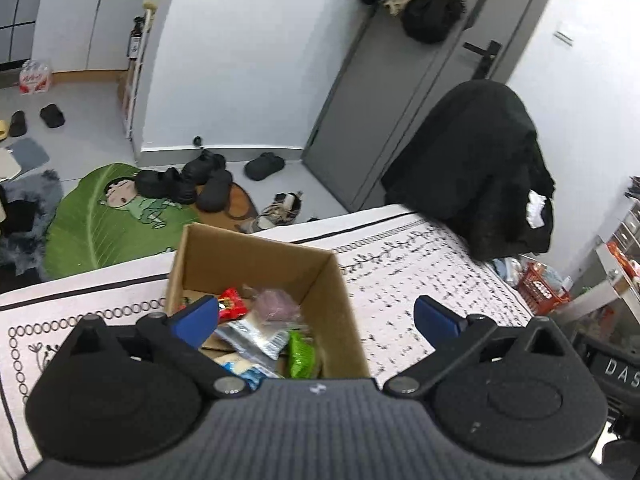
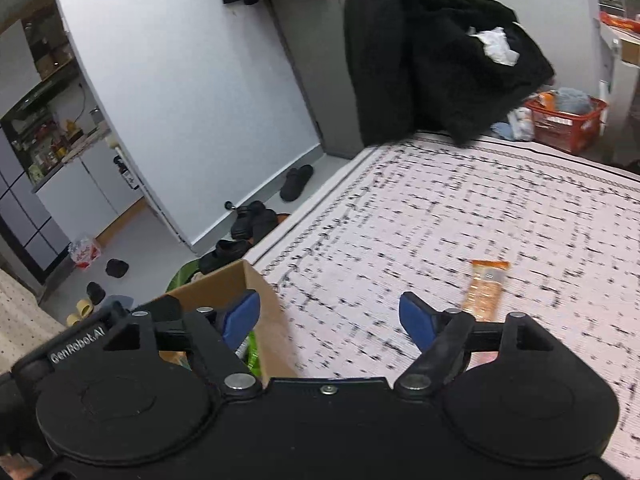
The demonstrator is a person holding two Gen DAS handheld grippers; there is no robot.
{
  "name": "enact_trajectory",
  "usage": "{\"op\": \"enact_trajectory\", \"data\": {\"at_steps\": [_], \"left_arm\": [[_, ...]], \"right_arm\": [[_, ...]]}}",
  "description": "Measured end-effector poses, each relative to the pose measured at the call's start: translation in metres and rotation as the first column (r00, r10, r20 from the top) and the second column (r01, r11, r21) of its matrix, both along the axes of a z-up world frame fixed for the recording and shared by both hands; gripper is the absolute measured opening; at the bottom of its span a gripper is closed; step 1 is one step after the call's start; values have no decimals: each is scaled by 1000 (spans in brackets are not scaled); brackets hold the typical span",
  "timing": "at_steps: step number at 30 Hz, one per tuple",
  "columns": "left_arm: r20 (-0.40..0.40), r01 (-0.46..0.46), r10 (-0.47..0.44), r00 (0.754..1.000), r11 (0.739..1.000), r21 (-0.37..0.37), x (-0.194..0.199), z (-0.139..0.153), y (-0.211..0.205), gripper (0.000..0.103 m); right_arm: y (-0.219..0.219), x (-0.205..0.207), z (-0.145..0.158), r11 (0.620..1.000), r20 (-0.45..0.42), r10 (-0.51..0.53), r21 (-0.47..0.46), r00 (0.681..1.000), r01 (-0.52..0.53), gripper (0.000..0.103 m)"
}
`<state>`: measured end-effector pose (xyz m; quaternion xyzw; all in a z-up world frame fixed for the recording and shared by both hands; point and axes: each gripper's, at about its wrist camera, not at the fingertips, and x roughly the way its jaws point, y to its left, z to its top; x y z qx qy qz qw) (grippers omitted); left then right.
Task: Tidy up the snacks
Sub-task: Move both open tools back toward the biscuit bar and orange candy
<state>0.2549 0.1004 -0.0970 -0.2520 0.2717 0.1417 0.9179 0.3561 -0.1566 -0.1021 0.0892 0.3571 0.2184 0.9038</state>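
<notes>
An open cardboard box [image 1: 256, 264] stands on the patterned tablecloth [image 1: 432, 264]. Inside lie several snacks: a red packet [image 1: 232, 304], a pinkish clear bag [image 1: 276, 304], a silver packet [image 1: 252, 336], a green packet [image 1: 302, 354]. My left gripper [image 1: 316, 314] is open and empty, above the box's near right part. In the right wrist view the box [image 2: 256, 304] is at the lower left. My right gripper [image 2: 330, 316] is open and empty above the box's right wall and the cloth. An orange snack bar [image 2: 486, 290] lies on the cloth just right of its right finger.
A black jacket [image 1: 476, 168] hangs over a chair at the table's far side. A red basket [image 2: 568, 120] sits beyond the table at the right. Shoes and a green leaf mat [image 1: 112, 216] lie on the floor past the table's left edge.
</notes>
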Motion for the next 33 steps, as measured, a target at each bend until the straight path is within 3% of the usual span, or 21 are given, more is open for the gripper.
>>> {"op": "enact_trajectory", "data": {"at_steps": [15,23,31,33], "left_arm": [[-6,100,-100,995,993,64,-1,6,-38,103],[-51,215,-212,976,972,91,4,-1,-69,103],[-48,288,-285,957,953,96,7,-9,-87,103],[-55,302,-297,953,948,105,9,-11,-91,103]], "right_arm": [[-66,-11,-14,994,-31,-106,8,994,106,84],[-88,-9,-37,988,-72,-149,28,986,151,84],[-102,-6,-70,985,-84,-154,68,985,159,84],[-100,-4,-80,986,-92,-156,43,984,160,83]]}}
